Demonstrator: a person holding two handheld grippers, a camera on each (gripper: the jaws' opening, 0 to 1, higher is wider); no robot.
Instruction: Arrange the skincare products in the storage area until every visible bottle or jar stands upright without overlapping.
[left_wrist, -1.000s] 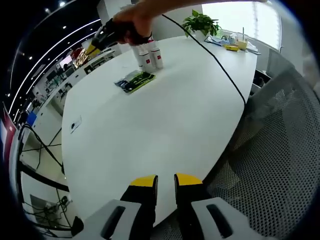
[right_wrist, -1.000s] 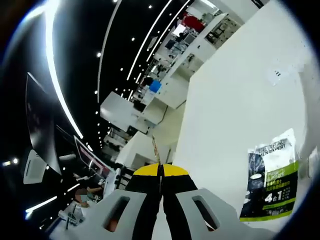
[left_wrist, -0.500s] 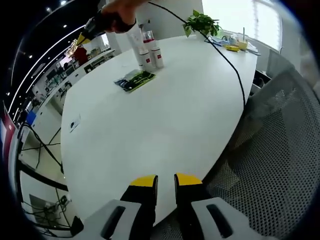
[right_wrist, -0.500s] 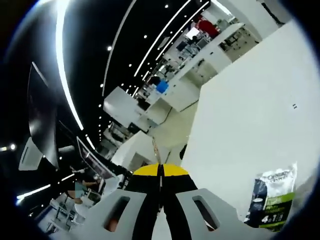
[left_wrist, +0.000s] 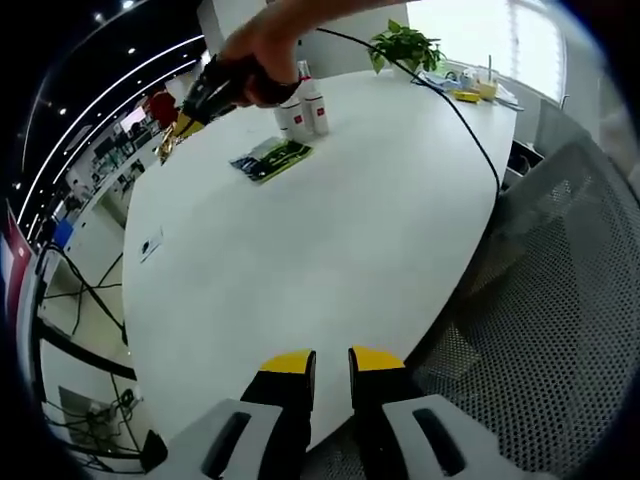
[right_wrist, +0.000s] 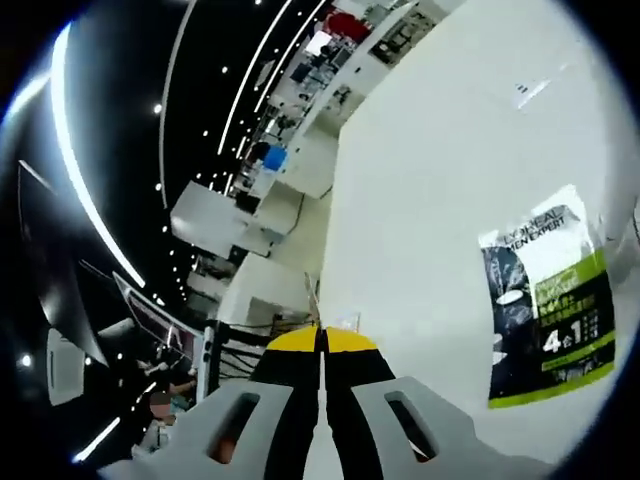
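Upright white bottles with red labels (left_wrist: 308, 112) stand close together at the far side of the white table (left_wrist: 330, 230); a hand (left_wrist: 268, 55) partly hides them. A flat green-and-black sachet (left_wrist: 270, 158) lies just in front of them, and it fills the right edge as the same sachet (right_wrist: 547, 312) in the right gripper view. My right gripper (left_wrist: 180, 128) hangs left of the bottles, above the table. Its jaws (right_wrist: 322, 345) are shut with nothing in them. My left gripper (left_wrist: 332, 360) hovers at the near table edge, narrowly open and empty.
A black cable (left_wrist: 440, 130) runs across the table's right side. A potted plant (left_wrist: 405, 45) and yellow items (left_wrist: 465, 93) sit at the far end. A mesh chair (left_wrist: 560, 300) stands on the right. A small flat item (left_wrist: 152, 245) lies near the left edge.
The hand with my right gripper has dropped from above the bottles to their left, nearer the sachet, which now looks larger in the right gripper view. My left gripper has stayed still.
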